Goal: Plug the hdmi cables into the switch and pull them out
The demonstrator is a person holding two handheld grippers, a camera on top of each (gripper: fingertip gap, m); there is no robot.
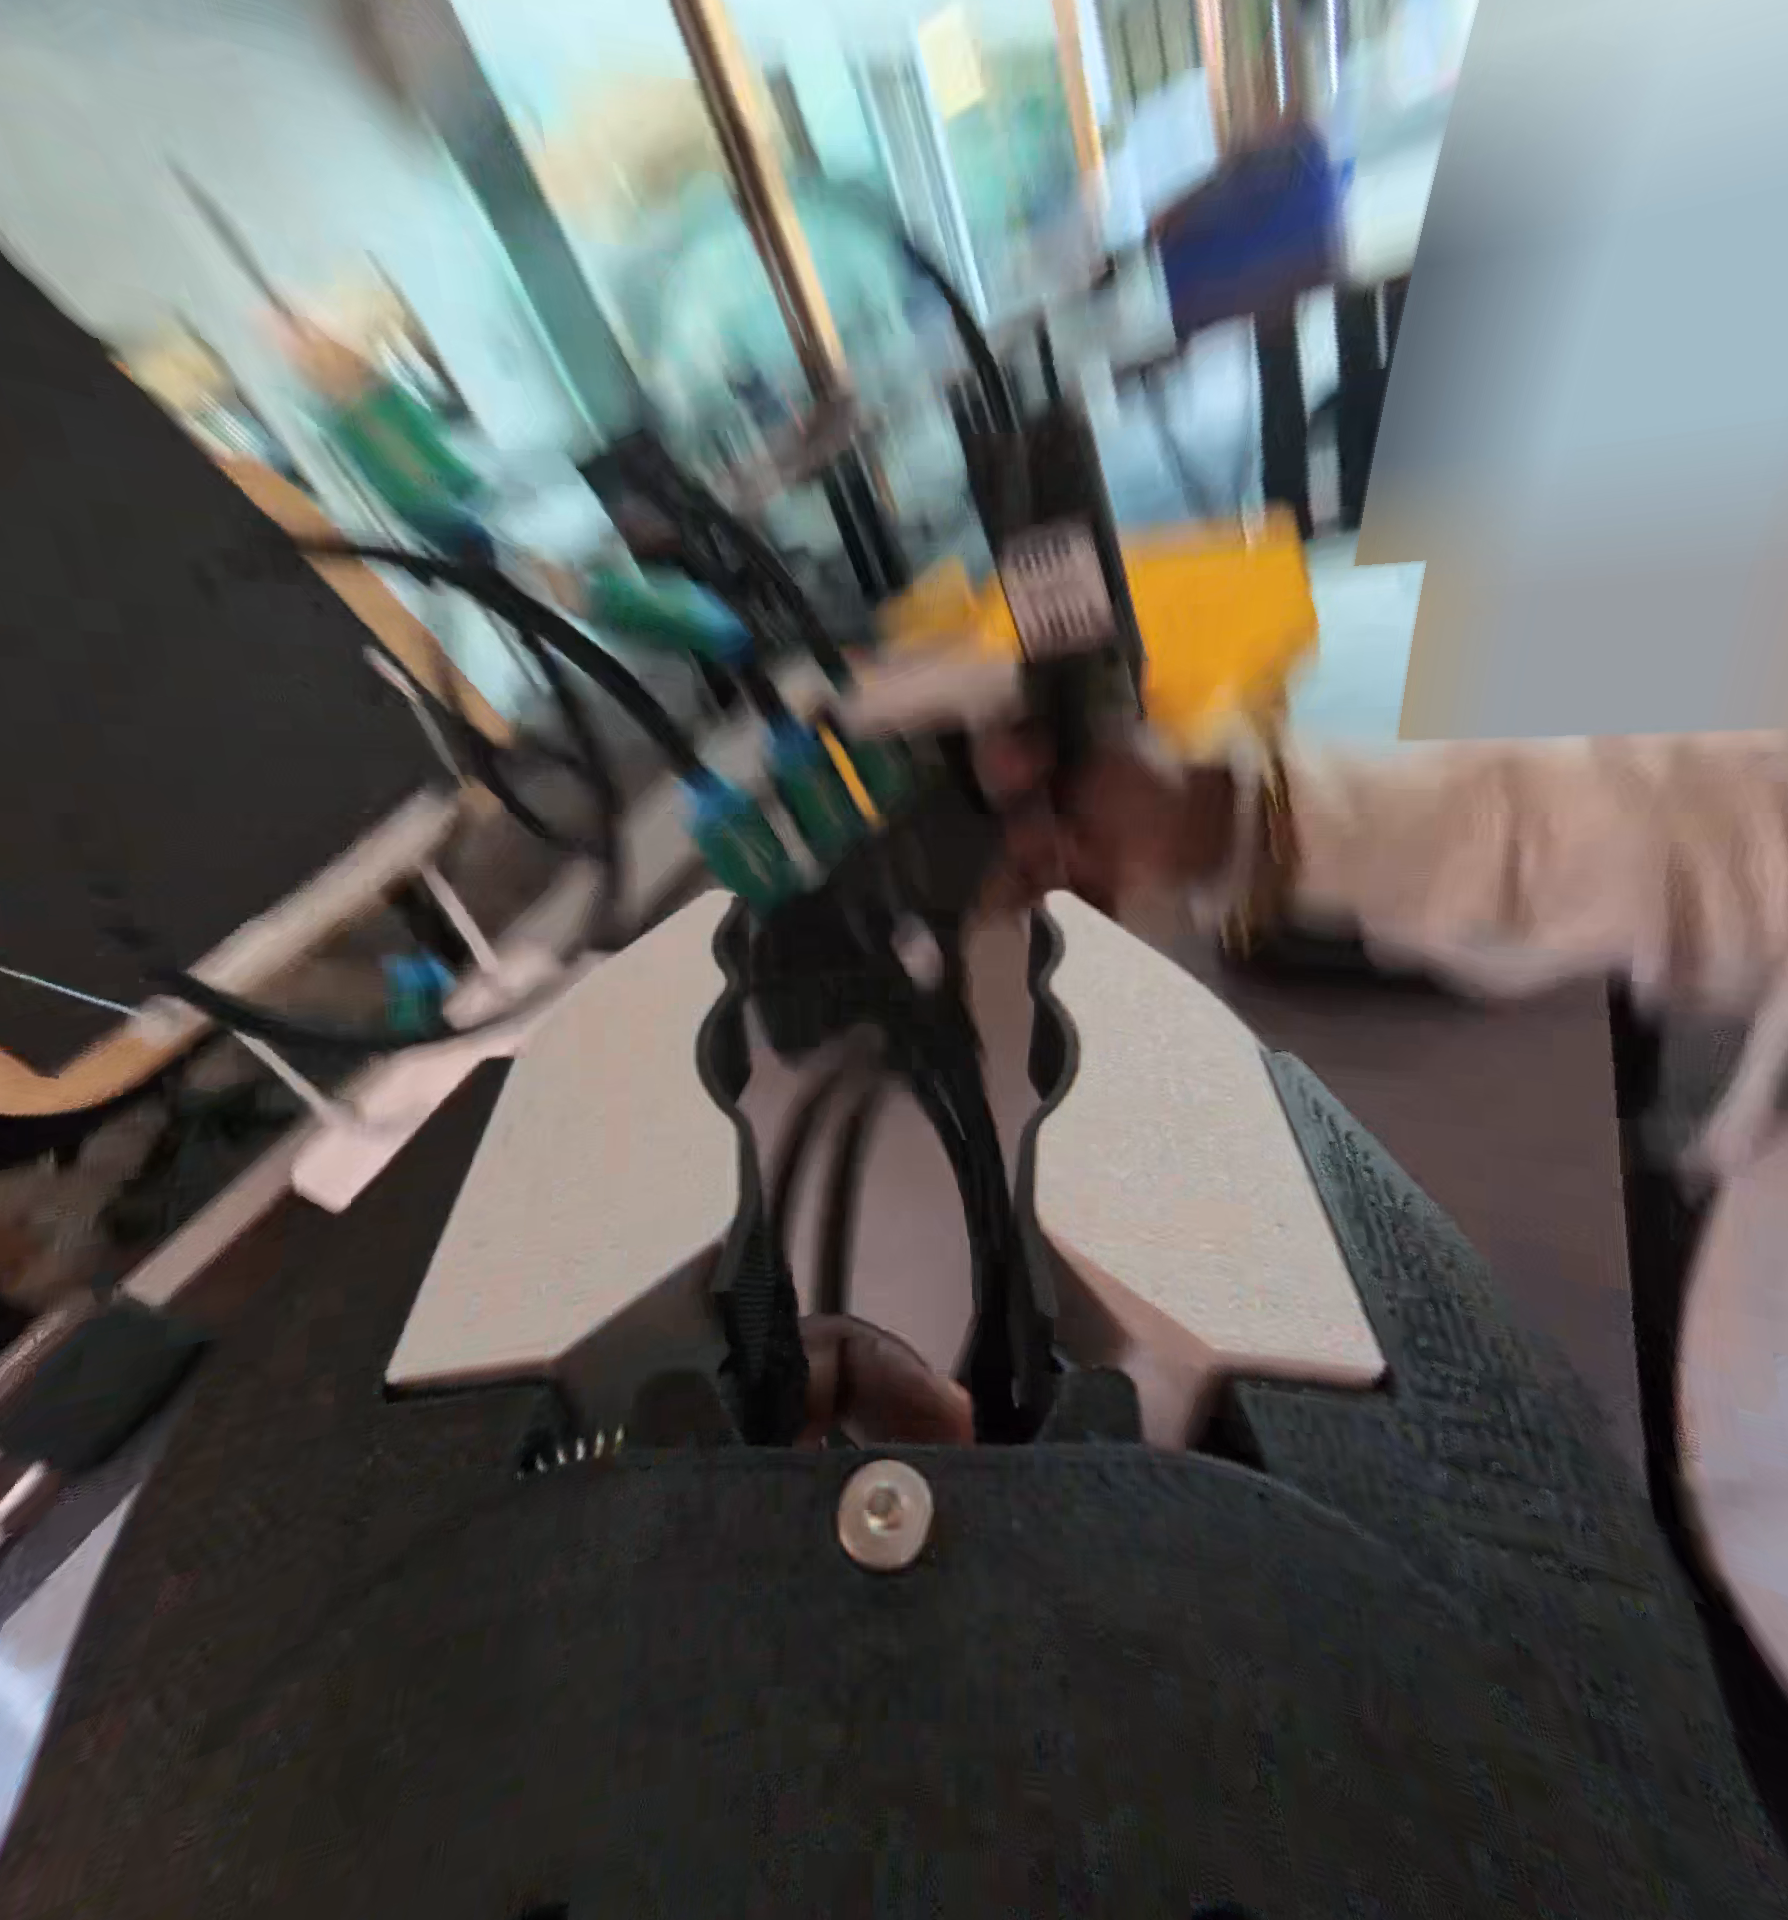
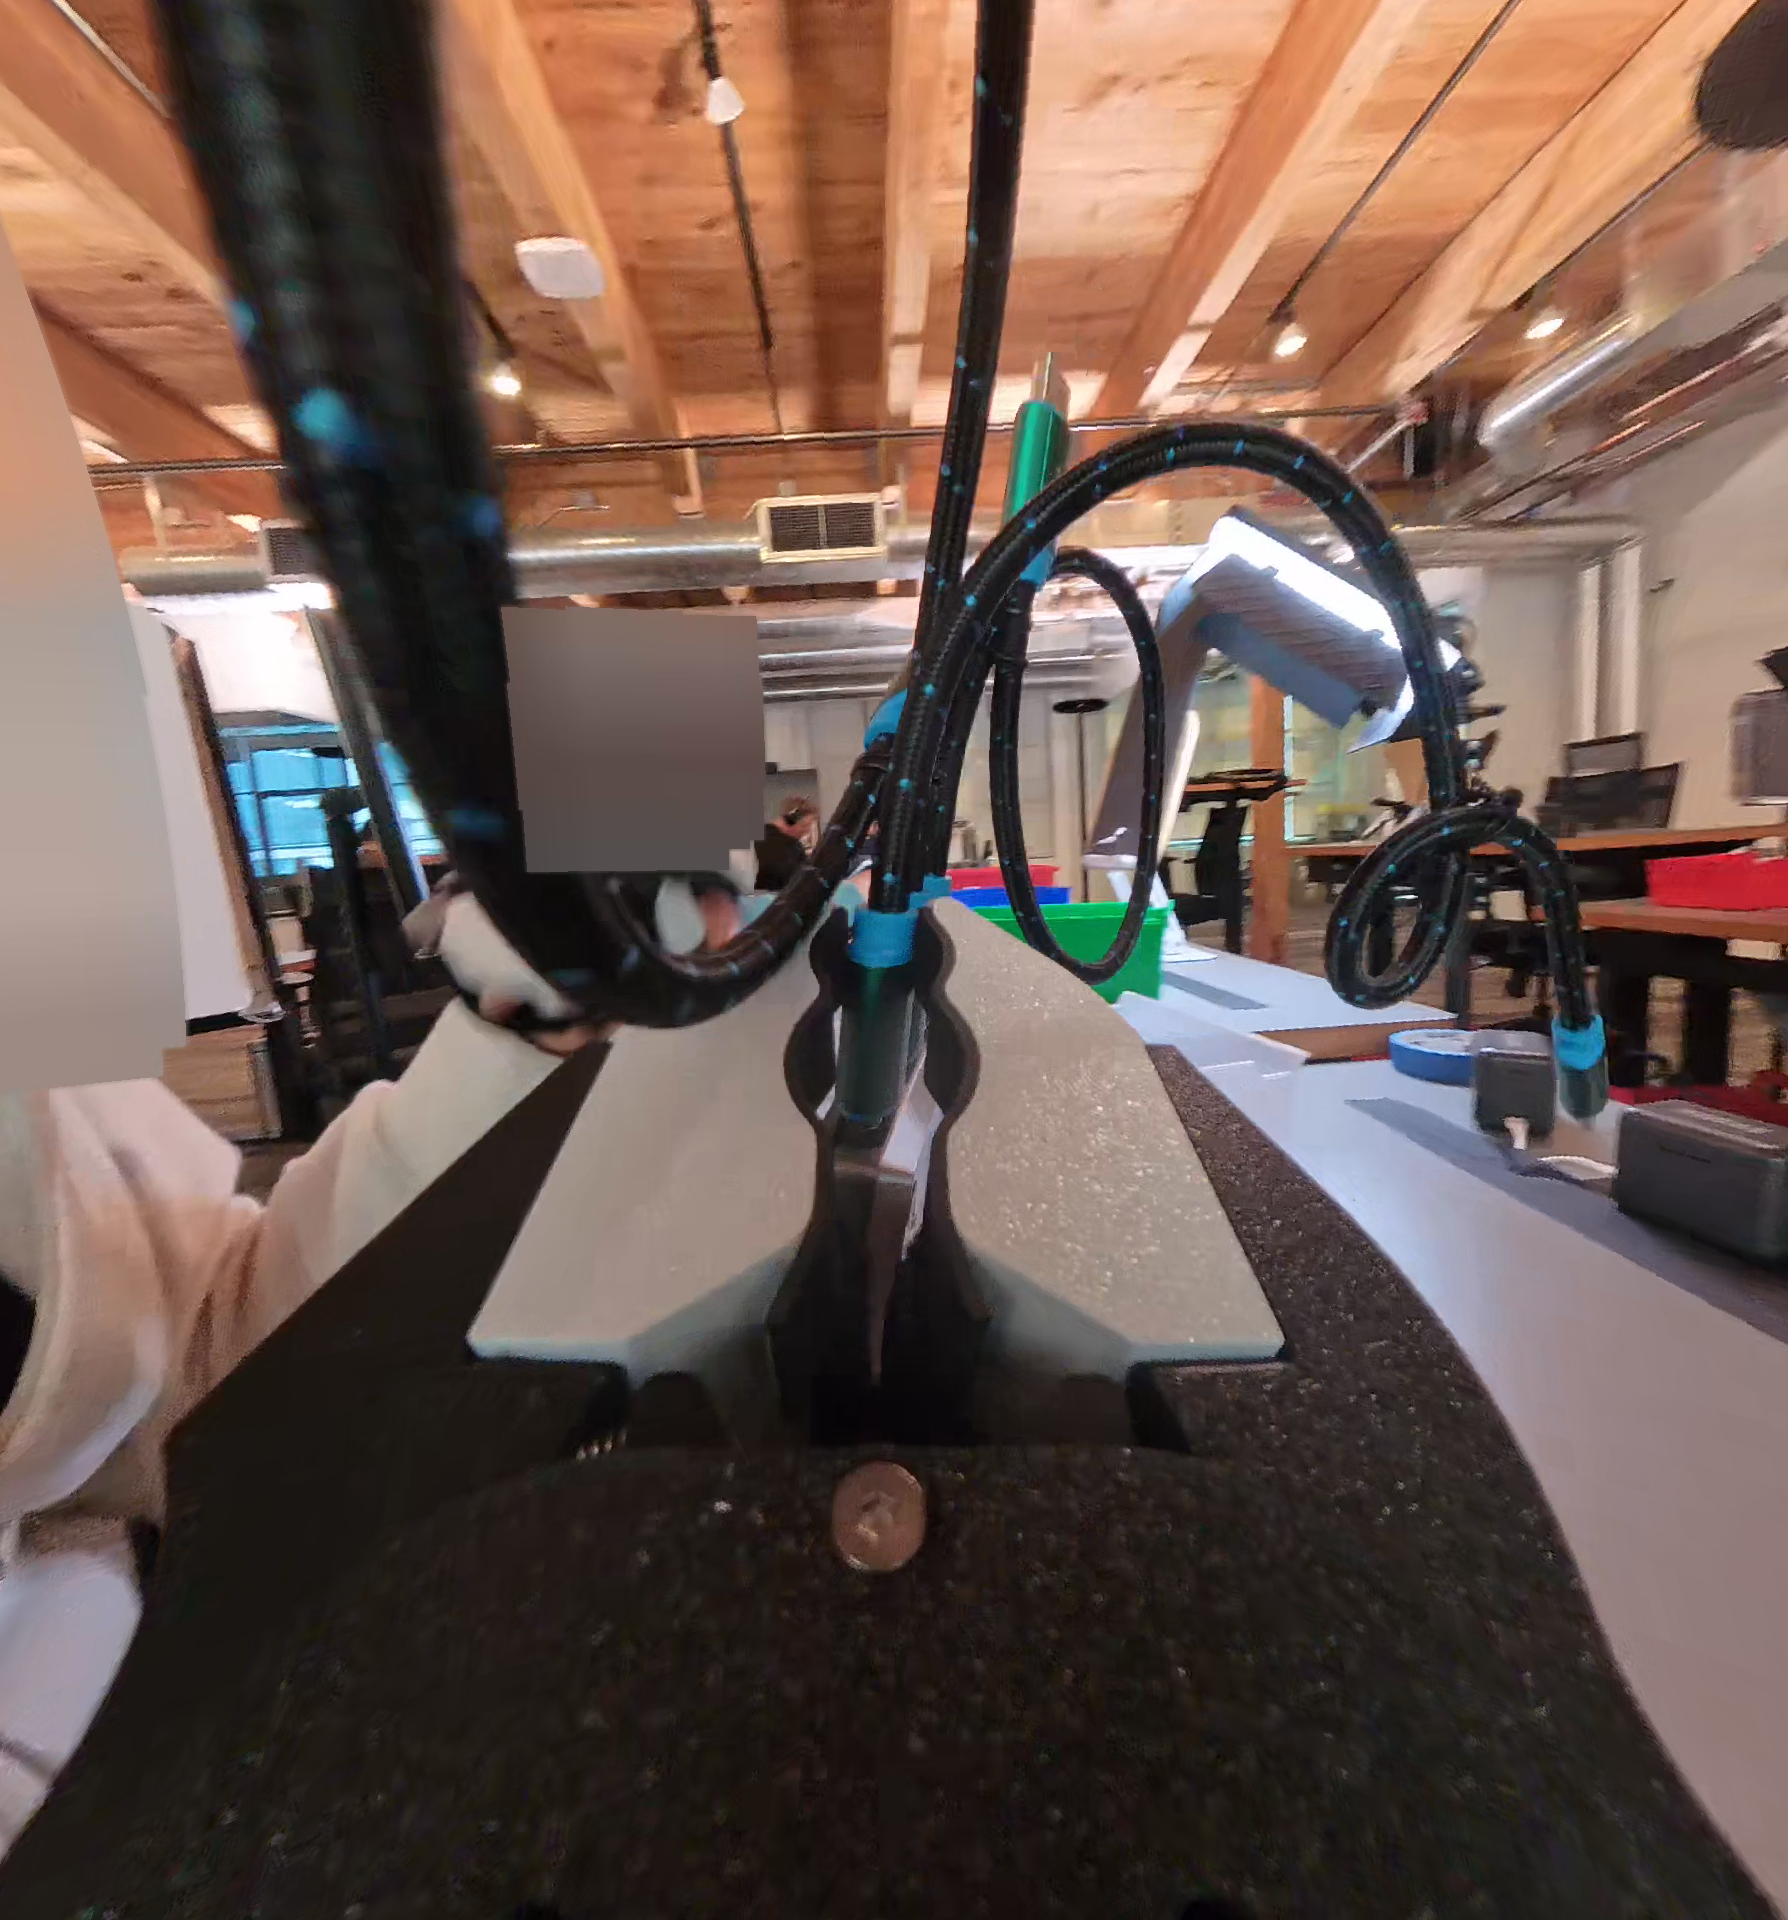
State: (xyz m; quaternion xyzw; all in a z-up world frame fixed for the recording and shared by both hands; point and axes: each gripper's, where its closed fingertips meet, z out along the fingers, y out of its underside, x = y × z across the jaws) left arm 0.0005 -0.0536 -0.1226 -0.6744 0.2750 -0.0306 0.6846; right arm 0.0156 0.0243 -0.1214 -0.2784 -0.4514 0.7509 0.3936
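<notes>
Right gripper [image 2: 874, 997] is clenched on the green plug [image 2: 872, 1023] of a braided HDMI cable [image 2: 1233, 457], connector end drawn back between the fingers, the cord arching up and away, apparently so the plug can be steered by its rigid body. Left gripper [image 1: 888, 961], its view badly smeared, appears closed on a dark block, probably the switch [image 1: 838, 977], with blue-green plugs [image 1: 755, 821] seated in it; held up, seemingly to brace it for the next insertion or pull.
</notes>
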